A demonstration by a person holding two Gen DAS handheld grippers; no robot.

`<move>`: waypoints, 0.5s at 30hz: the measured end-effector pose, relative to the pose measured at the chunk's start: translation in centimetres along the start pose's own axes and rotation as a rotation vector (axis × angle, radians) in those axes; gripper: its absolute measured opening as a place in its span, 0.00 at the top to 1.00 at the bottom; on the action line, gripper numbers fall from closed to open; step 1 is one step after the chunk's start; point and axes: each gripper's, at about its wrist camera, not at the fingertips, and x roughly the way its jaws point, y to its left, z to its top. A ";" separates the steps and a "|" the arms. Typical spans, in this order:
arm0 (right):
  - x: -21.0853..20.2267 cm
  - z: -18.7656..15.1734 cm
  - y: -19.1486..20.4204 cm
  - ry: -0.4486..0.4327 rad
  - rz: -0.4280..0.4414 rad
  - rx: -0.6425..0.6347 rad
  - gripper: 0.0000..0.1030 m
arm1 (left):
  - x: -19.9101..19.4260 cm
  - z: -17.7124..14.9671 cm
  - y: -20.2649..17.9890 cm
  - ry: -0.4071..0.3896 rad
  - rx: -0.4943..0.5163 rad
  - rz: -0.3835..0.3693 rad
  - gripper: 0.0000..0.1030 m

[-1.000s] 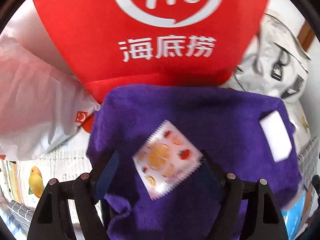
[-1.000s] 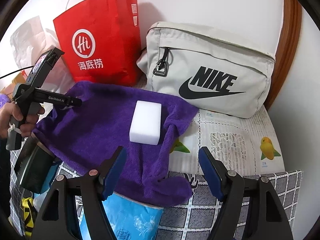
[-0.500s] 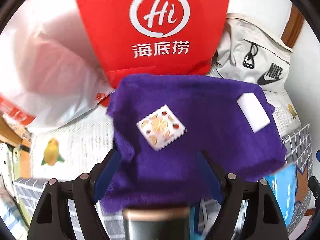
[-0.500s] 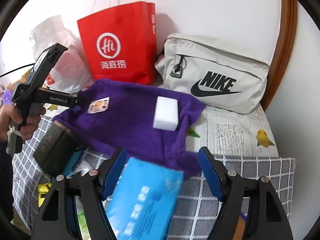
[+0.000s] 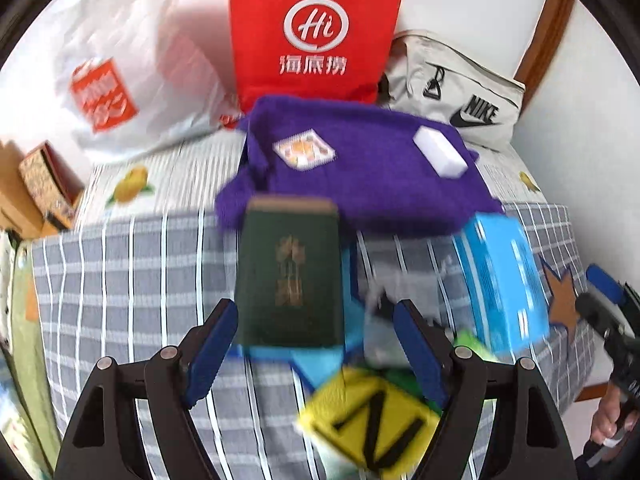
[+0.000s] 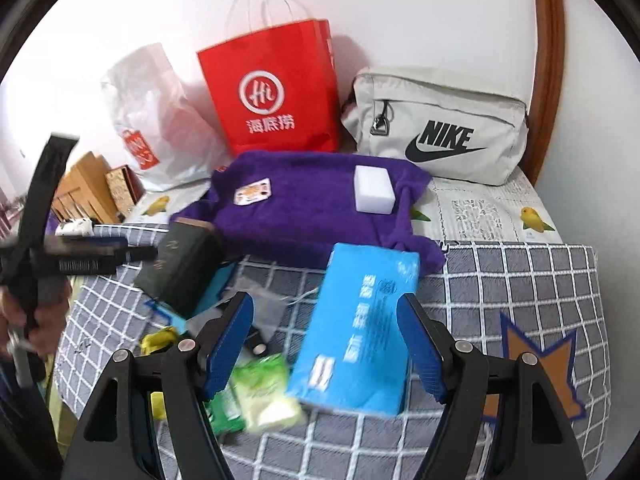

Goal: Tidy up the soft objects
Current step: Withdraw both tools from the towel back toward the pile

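Left claw (image 5: 312, 344) spread wide, empty; jaws frame dark green box (image 5: 290, 276) w/o touching it. Right claw (image 6: 326, 344) likewise agape, nothing gripped; blue tissue pack (image 6: 360, 328) lies btwn its jaws but pads clear of it. Both pulled back and up vs a sec ago: views then filled by purple towel (image 6: 312, 204), now whole bed visible.

Nearest, left wrist view at 6 o'clock: yellow block (image 5: 372, 432) w/ black mark, blurred. Right wrist view at 7 o'clock: green-white packet (image 6: 260, 392). Loose clutter around these on checked bedspread (image 6: 520, 300), prob. still unsorted.

Mid: green box at 9 o'clock of tissue pack in right wrist view, its far end at towel's near edge. Neither seen in left view a sec ago; came into frame as claw retreated.

Farther: purple towel spread flat, likely serving as collecting spot for soft items. White sponge (image 6: 374, 190) on it toward 2 o'clock, fruit-print sachet (image 6: 253, 191) toward 10 o'clock, well apart. Same spots as before.

Farthest, against wall: white plastic bag (image 6: 160, 120) at 10 o'clock, red paper bag (image 6: 276, 92) at 12, grey Nike pouch (image 6: 440, 136) at 2. Upright, parked out of the way.

Likely next: tissue pack, soft, already lined up w/ right claw.
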 end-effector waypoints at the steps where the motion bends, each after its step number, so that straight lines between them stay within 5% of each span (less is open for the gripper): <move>1: -0.5 -0.4 0.3 -0.007 0.003 -0.004 0.28 | -0.2 -1.1 0.1 0.001 -0.004 -0.001 0.23; 9: -3.3 -3.4 2.2 -0.026 -0.040 -0.082 0.28 | 0.3 -6.3 0.6 -0.011 -0.019 -0.029 0.24; 15: -3.6 -6.2 2.2 -0.009 -0.043 -0.061 0.28 | 2.2 -7.5 -0.3 -0.064 0.085 -0.062 0.25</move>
